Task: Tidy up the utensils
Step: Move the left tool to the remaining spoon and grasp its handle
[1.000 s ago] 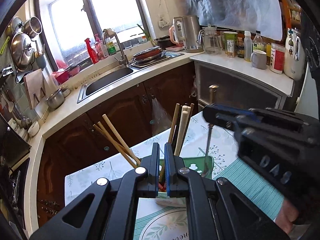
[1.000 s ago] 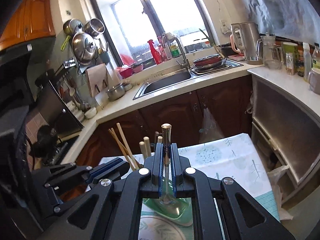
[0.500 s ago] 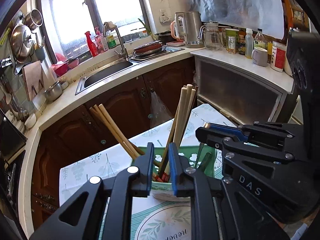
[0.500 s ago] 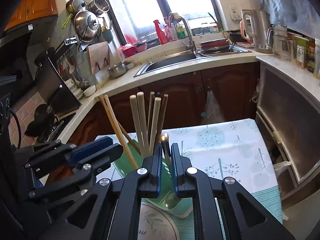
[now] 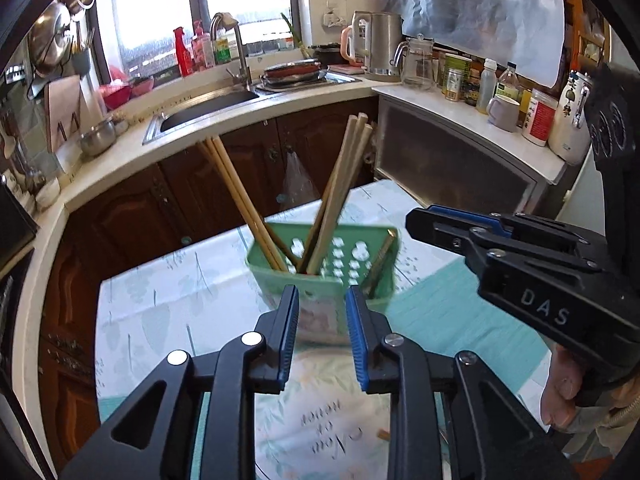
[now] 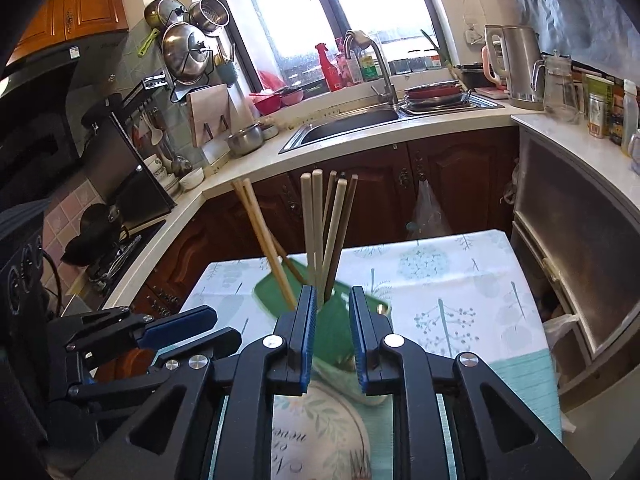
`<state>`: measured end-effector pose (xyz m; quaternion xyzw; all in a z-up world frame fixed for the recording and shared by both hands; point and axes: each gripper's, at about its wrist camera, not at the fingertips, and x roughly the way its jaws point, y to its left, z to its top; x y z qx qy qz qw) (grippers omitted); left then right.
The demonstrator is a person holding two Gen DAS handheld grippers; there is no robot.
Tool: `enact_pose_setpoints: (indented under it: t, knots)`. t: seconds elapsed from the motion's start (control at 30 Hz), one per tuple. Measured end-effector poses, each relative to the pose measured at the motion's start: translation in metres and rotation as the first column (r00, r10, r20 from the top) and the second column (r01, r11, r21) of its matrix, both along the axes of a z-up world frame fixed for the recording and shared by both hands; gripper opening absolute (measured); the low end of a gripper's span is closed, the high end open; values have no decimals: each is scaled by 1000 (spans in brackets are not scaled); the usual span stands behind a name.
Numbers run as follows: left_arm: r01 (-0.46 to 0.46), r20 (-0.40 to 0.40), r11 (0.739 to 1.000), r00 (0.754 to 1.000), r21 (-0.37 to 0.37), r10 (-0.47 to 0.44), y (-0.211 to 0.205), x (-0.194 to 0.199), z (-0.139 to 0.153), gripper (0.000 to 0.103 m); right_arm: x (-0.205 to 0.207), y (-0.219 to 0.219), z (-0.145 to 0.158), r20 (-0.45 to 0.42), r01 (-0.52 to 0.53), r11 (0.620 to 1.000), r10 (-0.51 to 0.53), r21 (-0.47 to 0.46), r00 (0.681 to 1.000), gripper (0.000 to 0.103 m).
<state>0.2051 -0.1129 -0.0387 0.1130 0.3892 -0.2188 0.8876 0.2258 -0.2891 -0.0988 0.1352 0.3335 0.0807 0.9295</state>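
Left gripper (image 5: pixel 322 332) stood just short of the green utensil holder (image 5: pixel 320 276) on the table (image 5: pixel 168 300); its jaws were opening, nothing between the pads. The holder lay straight ahead of it and a little below. Chopsticks (image 5: pixel 240 196) stood in the holder, long axes steeply upright, fanned left and right. A metal utensil (image 5: pixel 382 256) leaned in the holder's right corner. Right gripper (image 6: pixel 330 336) hung directly over the holder's near rim, jaws also opening, nothing clamped. Judgement: both sat close, the right one nearer the metal utensil's side.
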Motion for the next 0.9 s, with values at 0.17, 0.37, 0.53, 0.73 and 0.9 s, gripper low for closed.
enact_pose_setpoints:
  t: [0.17,0.37,0.53,0.73,0.9]
  knots:
    - [-15,-108,1000,994,-23,13,8,-25,-17,49,-53,3,-7,-70,-13,1000,12,-23,997,17]
    - [-55,-271,998,962,-42,42,6,-46,-57,52,-114,3,-49,-204,-18,999,10,-37,979,17]
    - [-136,-438,986,895,-97,80,6,-58,-97,51,-155,1,-88,-286,5,1000,-11,-25,958,17]
    - [-86,-441,995,896,-57,52,-10,-73,-121,44,-175,-11,-125,-369,34,999,-25,18,929,17]
    - [168,-299,985,942,29,-152,-31,-97,-119,44,-192,-21,-146,-414,51,998,-32,36,910,17]
